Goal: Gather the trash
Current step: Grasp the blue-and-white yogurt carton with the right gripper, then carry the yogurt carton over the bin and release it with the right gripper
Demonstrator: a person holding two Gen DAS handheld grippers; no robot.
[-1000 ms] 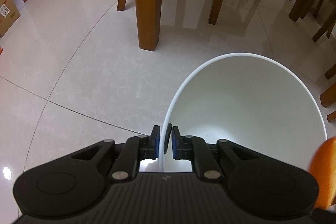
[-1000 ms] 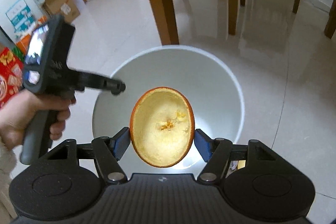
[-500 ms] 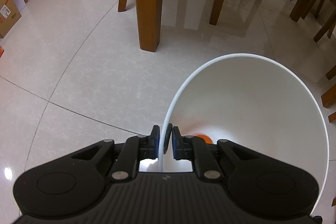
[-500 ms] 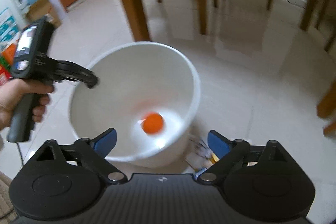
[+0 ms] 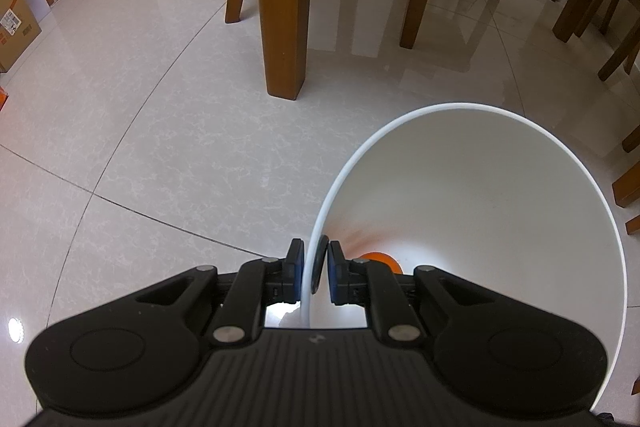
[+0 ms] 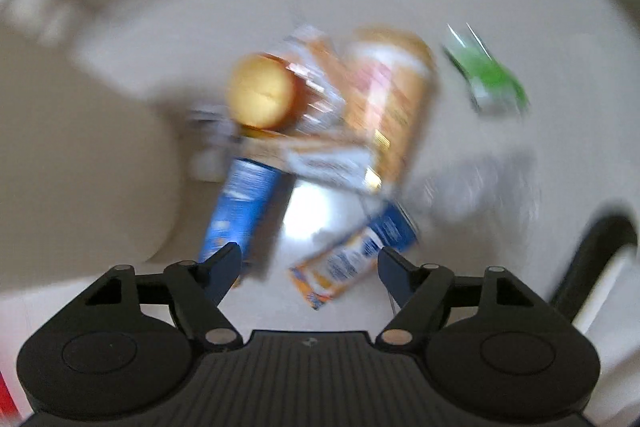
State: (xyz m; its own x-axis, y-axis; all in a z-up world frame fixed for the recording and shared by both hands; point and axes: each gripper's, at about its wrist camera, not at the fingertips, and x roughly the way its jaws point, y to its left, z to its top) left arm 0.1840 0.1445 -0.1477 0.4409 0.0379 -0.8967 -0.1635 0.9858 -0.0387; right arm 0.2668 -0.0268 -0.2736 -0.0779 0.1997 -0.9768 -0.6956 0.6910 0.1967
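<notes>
Orange peel (image 5: 376,258) now settled, white bin (image 5: 500,187)

Left gripper (image 5: 313,269), matte black ribbed housing, two round side discs, silver pivot screws, angular black linkage arms, dark blue pads (image 5: 297,259), right gripper (image 6: 310,261), same black ribbed body, silver screws, tapered dark blue fingers (image 6: 224,267)

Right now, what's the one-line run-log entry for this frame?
left gripper: shut on white bin rim | orange peel: in bin | right gripper: open, empty, over blurred floor litter
</notes>
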